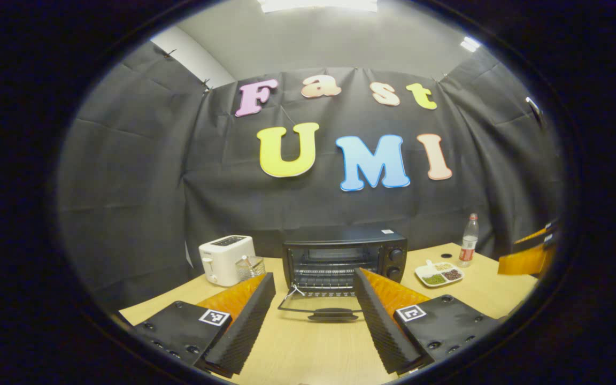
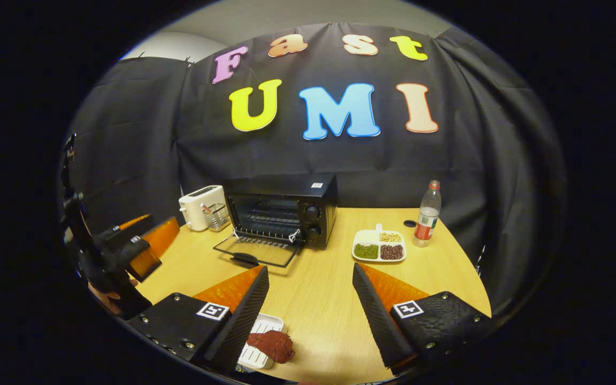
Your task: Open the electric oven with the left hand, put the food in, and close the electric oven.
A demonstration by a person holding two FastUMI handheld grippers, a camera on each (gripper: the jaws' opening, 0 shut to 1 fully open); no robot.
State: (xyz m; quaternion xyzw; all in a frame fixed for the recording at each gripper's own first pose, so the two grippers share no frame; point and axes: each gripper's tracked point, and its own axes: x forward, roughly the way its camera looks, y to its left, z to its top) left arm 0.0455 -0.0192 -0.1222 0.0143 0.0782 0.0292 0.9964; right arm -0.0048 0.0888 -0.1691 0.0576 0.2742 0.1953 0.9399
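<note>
- Black metal oven (image 2: 281, 214) stands at the back of the wooden table (image 2: 329, 299), its glass door (image 2: 257, 251) already folded down flat in front of it, handle (image 1: 333, 314) toward the camera.
- Inside, the wire rack (image 1: 323, 272) is bare, so the food has not yet gone in.
- Dark red food (image 2: 271, 345), a lump that looks like meat, sits on the edge of a small white tray (image 2: 257, 342) at the near edge of the table, just beside the inner finger of the right hand-held gripper (image 2: 310, 315).
- Right hand-held gripper is spread wide with nothing between its fingers; the food lies below and to the left of the gap, not yet lined up.
- Left hand-held gripper (image 1: 313, 321) is likewise released and empty, hovering short of the lowered door; from the right gripper view it sits off to the left (image 2: 139, 251), well apart from the oven.
- Step in hand, as I judge it: picking up the food with the right gripper.
- To do it well: shift left so the lump sits between both fingers, come down low, and close gently, since it looks soft and could tear or slip.
- Carry it over the open door without knocking the handle, and set it well back on the rack so the door can shut.
- Keep away from the sectioned dish (image 2: 379, 246) and bottle (image 2: 426, 214) to the right of the oven.
</note>
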